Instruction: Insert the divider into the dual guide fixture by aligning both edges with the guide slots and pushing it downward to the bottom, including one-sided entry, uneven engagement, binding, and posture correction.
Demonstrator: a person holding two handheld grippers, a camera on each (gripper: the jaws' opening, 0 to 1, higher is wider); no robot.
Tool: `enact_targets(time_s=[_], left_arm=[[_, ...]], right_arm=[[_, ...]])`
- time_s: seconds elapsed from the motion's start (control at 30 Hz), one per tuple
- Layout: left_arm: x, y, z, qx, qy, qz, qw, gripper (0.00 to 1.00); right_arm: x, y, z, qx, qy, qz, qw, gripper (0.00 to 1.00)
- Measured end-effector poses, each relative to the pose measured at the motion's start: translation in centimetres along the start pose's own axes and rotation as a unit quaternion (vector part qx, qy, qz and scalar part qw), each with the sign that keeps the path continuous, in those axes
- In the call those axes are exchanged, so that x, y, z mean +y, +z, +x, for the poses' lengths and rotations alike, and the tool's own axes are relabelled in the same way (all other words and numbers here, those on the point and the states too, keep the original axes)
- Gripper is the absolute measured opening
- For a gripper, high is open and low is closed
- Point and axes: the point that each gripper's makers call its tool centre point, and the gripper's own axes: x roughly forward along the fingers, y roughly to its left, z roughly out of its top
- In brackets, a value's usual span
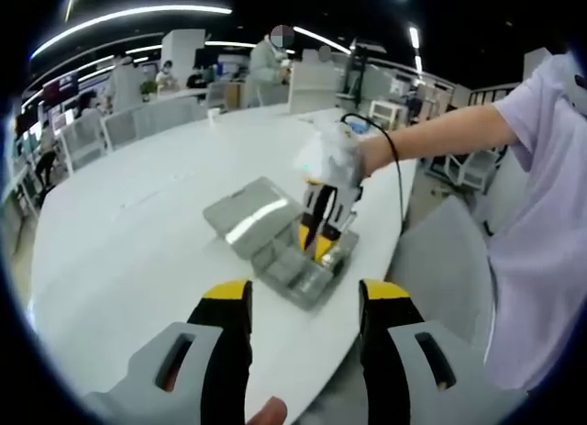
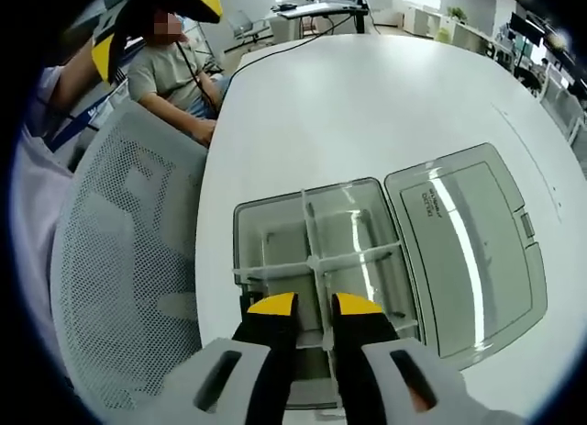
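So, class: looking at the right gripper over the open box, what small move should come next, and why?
Probably press the divider straight down. The right gripper sits low in the open clear box on the long divider, which already crosses another, while the left gripper hangs back, open. Whether it is fully seated, I cannot tell.

left gripper (image 1: 304, 319) apart (hovering), fixture (image 1: 303, 264) ahead

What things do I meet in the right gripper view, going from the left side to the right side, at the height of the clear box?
Mesh chair back → open clear box with the divider inside → its flat lid lying open on the white table.
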Motion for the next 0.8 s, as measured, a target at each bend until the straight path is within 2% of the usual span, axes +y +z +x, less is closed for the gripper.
enact_targets(time_s=[0.27, 0.43, 0.6, 0.8], left_arm=[[-0.1, -0.6, -0.1, 0.002, 0.001, -0.007, 1.0, 0.48], [-0.2, -0.3, -0.1, -0.01, 0.004, -0.021, 0.9997, 0.5], [-0.6, 0.0, -0.4, -0.015, 0.003, -0.028, 0.9995, 0.53], [-1.2, -0.5, -0.5, -0.009, 0.0, -0.025, 0.9996, 0.53]], right_arm=[[-0.1, -0.5, -1.8, -0.028, -0.023, 0.026, 0.999, 0.15], [0.5, -0.7, -3.4, -0.065, -0.039, 0.049, 0.9959, 0.16], [1.8, -0.4, -5.8, -0.119, -0.059, 0.07, 0.9887, 0.18], [3.2, -0.8, -8.6, -0.172, -0.079, 0.089, 0.9779, 0.22]])
